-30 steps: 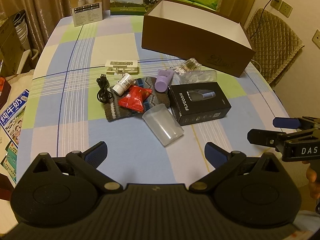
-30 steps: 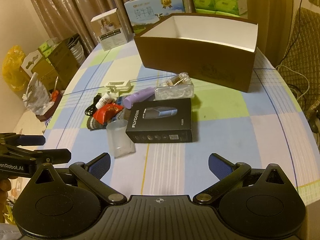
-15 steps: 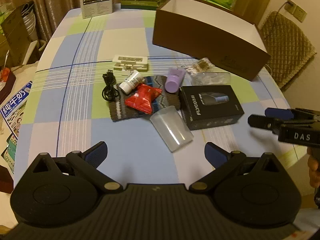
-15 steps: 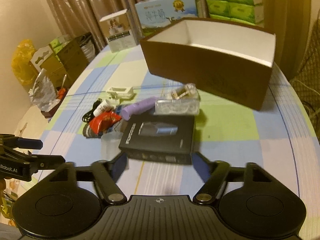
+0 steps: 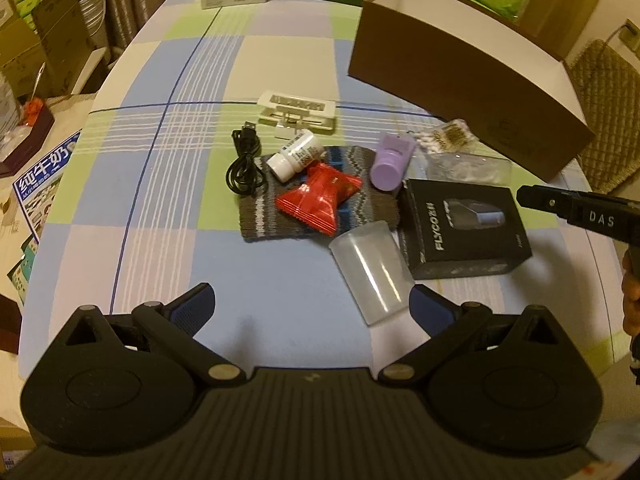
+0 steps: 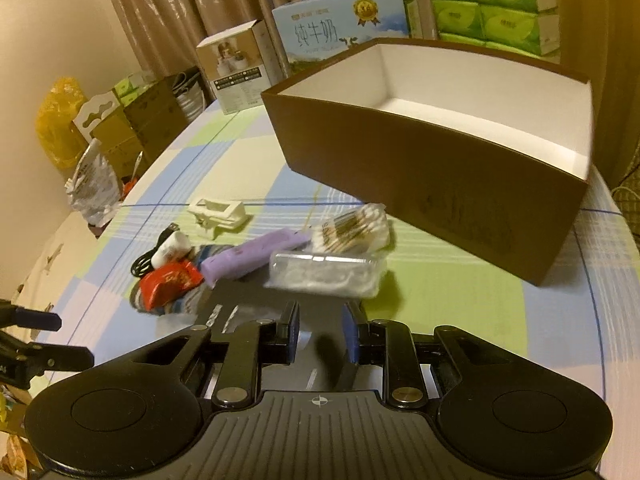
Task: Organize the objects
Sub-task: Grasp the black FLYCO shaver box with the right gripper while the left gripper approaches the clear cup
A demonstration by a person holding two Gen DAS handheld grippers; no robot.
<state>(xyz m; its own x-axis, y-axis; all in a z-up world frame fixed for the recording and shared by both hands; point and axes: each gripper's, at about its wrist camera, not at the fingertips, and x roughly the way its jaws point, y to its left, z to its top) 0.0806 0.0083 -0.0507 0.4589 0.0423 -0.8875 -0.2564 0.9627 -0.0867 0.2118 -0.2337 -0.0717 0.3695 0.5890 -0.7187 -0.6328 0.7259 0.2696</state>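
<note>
A heap of small things lies mid-table: a black FLYCO box (image 5: 464, 228), a clear cup (image 5: 370, 276) on its side, a red packet (image 5: 320, 196), a purple tube (image 5: 390, 162) and a white bottle (image 5: 294, 156) on a knitted cloth (image 5: 264, 216). Behind it stands the empty brown box (image 6: 420, 160). My left gripper (image 5: 312, 310) is open, its right finger beside the cup's base. My right gripper (image 6: 322, 334) hovers over the black box (image 6: 216, 316), fingers drawn almost together with nothing between them. In the left wrist view the right gripper (image 5: 532, 199) reaches the box's far right corner.
A black cable (image 5: 244, 164), a white plastic holder (image 5: 296, 114), a cotton swab bag (image 6: 352, 230) and a clear case (image 6: 324, 274) also lie in the heap. Cartons (image 6: 236, 72) stand at the table's far edge. A padded chair (image 5: 608, 80) is on the right.
Both grippers moved forward toward the heap. The right gripper's fingers went from wide open to nearly together above the black box. The left gripper stayed open.
</note>
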